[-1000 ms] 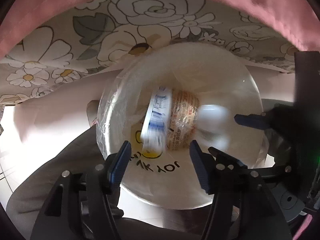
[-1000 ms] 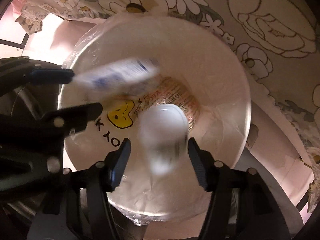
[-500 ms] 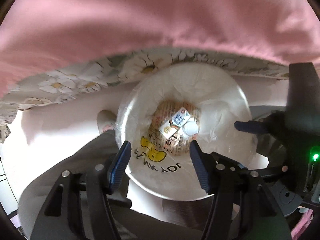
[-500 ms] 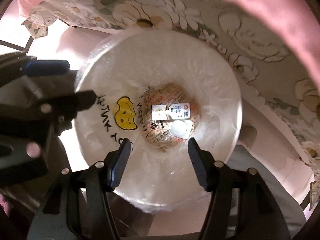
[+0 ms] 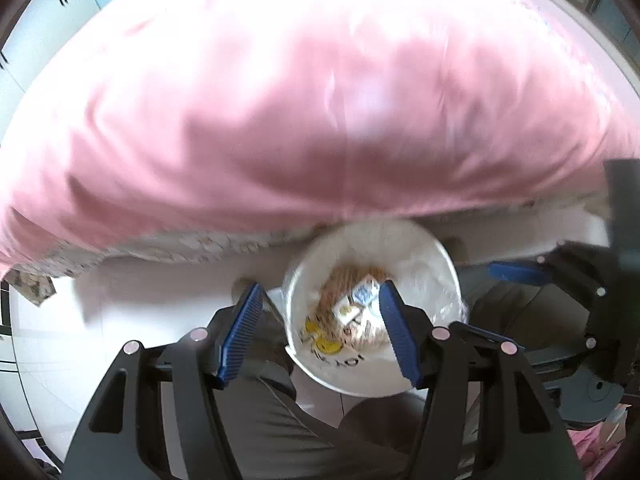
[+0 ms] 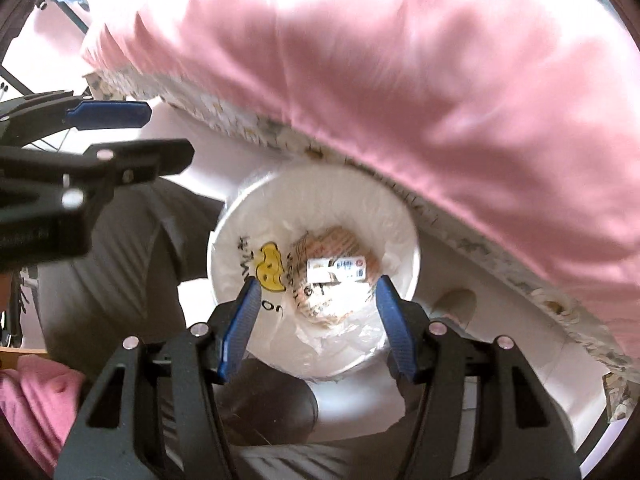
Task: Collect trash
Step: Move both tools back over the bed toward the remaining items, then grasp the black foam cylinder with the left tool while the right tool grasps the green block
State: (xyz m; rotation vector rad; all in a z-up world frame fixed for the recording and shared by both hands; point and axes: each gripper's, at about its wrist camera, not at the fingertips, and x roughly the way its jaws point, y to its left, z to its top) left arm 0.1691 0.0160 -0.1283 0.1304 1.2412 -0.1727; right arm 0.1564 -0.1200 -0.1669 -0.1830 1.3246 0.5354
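A white trash bin point(image 5: 440, 264) lined with a clear bag sits on the floor beside the bed; it also shows in the right wrist view point(image 6: 248, 216). Inside lie a brown printed wrapper point(image 6: 340, 240), a small white and blue carton point(image 6: 336, 269) and a yellow smiley mark point(image 6: 272, 266). The carton also shows in the left wrist view point(image 5: 358, 298). My left gripper point(image 5: 320, 332) is open and empty, high above the bin. My right gripper point(image 6: 316, 324) is open and empty, also above the bin. The left gripper also shows at the left of the right wrist view point(image 6: 132, 136).
A pink bedspread point(image 5: 320, 100) with a floral sheet edge point(image 5: 192, 244) overhangs the bin; it fills the upper right of the right wrist view point(image 6: 440, 80). The person's grey trouser legs point(image 6: 120, 260) stand next to the bin. White floor point(image 5: 80, 340) lies to the left.
The carton and a small white cup dropped from the open grippers into the bin and settled on the wrapper. Both grippers have since risen, so the bin looks smaller and the bedspread fills more.
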